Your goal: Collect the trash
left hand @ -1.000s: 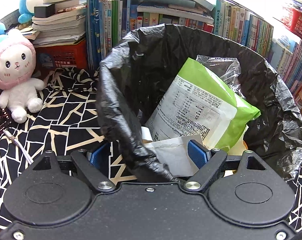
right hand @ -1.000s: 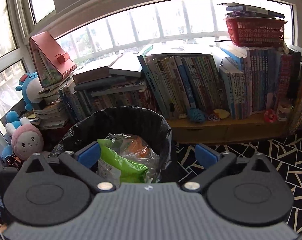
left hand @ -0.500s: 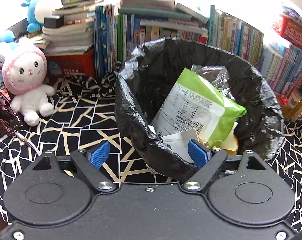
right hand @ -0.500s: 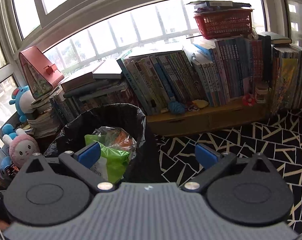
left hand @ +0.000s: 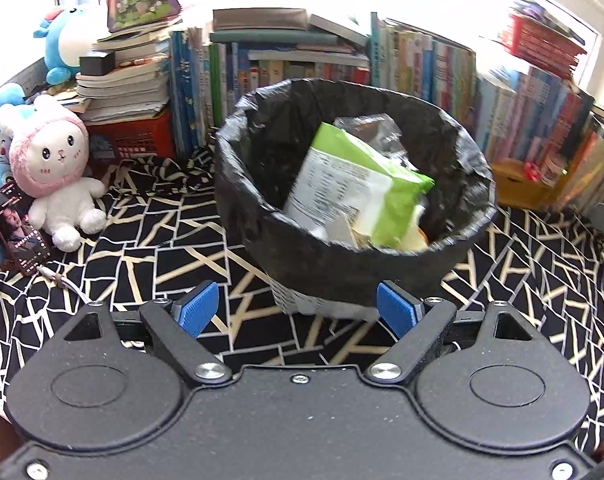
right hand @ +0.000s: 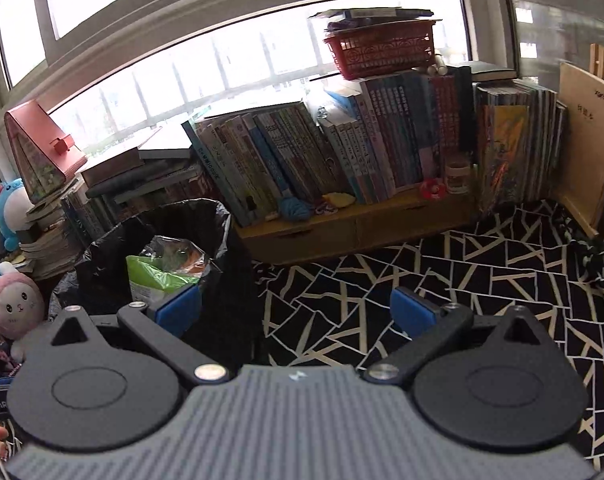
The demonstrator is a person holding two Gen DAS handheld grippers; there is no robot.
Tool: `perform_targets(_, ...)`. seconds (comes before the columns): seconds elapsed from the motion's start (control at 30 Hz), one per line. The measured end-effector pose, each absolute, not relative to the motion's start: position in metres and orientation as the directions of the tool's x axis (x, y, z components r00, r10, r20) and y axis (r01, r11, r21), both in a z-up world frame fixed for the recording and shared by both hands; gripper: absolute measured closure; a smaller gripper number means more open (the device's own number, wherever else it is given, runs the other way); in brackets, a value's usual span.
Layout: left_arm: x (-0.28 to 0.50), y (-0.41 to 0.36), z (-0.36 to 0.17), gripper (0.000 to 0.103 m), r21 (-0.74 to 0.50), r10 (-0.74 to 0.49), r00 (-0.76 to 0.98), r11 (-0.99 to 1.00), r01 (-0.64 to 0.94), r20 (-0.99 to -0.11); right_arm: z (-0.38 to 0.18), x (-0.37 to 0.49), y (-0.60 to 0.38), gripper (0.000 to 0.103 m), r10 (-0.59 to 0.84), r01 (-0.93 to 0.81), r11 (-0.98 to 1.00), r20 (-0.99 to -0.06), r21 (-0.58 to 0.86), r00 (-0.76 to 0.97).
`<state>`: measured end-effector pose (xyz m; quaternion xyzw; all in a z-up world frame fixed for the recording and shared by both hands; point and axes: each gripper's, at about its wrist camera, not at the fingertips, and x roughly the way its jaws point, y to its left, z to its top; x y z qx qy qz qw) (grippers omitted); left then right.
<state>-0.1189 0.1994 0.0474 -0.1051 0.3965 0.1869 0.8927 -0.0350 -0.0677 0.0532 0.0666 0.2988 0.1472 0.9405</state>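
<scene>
Both the left gripper [left hand: 297, 310] and right gripper [right hand: 295, 314] gape empty near the bag-lined bin [left hand: 354, 256], its green packet's [left hand: 366, 188] print blurred.

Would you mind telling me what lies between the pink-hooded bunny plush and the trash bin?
Only bare black-and-cream patterned cloth lies between the bunny plush and the trash bin; nothing sits on that stretch, as the left wrist view shows.

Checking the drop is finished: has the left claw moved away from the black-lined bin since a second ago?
Yes. The left claw, open and empty, has backed away from the black-lined bin, whose whole rim now sits beyond its fingertips.
</scene>
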Motion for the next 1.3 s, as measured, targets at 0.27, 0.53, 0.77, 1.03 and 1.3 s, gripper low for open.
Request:
perform_targets(0.27,-0.123,0.174,0.051,0.017,-0.046,0.211,0.636,0.930,-0.363,-0.742,0.047,-0.054,-0.083,0.000,0.233,-0.174,0.972,-0.568,0.156,0.789)
perform_targets(0.53,-0.112,0.161,0.057,0.017,-0.062,0.167,0.667,0.950,-0.305,-0.726,0.049,-0.063,-0.087,0.000,0.185,-0.154,0.983,-0.558,0.102,0.809)
perform_targets(0.77,-0.107,0.154,0.057,0.014,-0.041,0.193,0.668,0.947,-0.318,-0.718,0.048,-0.063,-0.084,0.000,0.200,-0.171,0.980,-0.602,0.106,0.773)
perform_targets(1.03,-0.092,0.152,0.057,0.014,-0.025,0.186,0.636,0.951,-0.307,-0.749,0.050,-0.058,-0.082,0.000,0.184,-0.169,0.982,-0.619,0.083,0.763)
perform_targets(1.3,-0.078,0.149,0.057,0.014,-0.029,0.152,0.631,0.963,-0.267,-0.760,0.050,-0.049,-0.078,0.000,0.197,-0.186,0.979,-0.651,0.087,0.733)
